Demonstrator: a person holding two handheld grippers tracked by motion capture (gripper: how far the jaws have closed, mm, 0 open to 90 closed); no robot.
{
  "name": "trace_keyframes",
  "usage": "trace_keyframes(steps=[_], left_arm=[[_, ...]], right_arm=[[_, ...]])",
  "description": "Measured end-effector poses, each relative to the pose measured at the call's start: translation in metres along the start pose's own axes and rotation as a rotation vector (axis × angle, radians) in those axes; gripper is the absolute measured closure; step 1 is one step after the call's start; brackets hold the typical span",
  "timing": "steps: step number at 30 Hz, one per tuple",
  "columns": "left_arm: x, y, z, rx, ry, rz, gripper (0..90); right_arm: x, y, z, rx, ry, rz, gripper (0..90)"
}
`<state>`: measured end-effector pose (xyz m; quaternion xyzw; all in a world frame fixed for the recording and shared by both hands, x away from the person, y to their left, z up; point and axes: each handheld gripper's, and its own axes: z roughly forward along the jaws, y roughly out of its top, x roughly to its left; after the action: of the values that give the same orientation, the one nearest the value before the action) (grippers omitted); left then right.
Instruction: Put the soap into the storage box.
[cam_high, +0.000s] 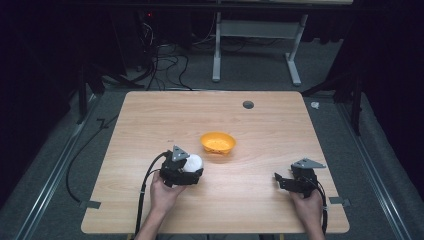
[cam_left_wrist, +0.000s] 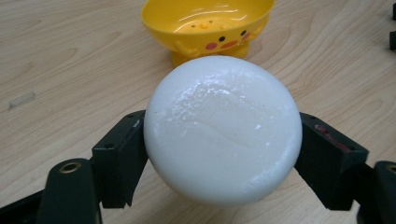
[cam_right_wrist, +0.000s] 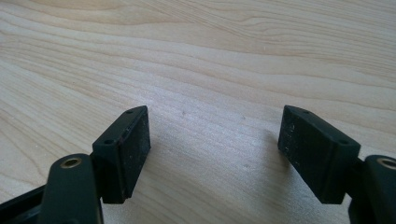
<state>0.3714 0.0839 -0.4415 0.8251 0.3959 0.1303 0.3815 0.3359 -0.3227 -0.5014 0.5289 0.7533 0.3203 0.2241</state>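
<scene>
Near the desk's (cam_high: 150, 115) front edge, two hand-held grippers are held: the right hand-held gripper (cam_high: 281, 180) spread wide and empty, the left hand-held gripper (cam_high: 192, 171) clamped on one white ball (cam_left_wrist: 222, 129), seemingly for dropping. One yellow duck bowl (cam_high: 218, 143) is placed just beyond, mid-desk.

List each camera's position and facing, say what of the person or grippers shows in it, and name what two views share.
High view: fixed above the person's side, looking forward and down on the table; forearms and both hands show, with the left gripper and right gripper.
Left gripper view: rides the left gripper, looking along its jaws, shut on the white ball, toward the yellow bowl.
Right gripper view: rides the right gripper, jaws open over bare wood.
Shared: ball and bowl appear in the high and left gripper views.
</scene>
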Motion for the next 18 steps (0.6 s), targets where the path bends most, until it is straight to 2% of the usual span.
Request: trace_keyframes(steps=[6, 18], left_arm=[[-0.001, 0.012, 0.006, -0.002, -0.024, 0.004, 24.1], [-0.002, 0.035, 0.015, 0.004, -0.043, 0.025, 24.1]], right_arm=[[0.0, 0.0, 0.0, 0.0, 0.0, 0.0, 26.0], [0.0, 0.0, 0.0, -0.001, 0.003, 0.003, 25.9]])
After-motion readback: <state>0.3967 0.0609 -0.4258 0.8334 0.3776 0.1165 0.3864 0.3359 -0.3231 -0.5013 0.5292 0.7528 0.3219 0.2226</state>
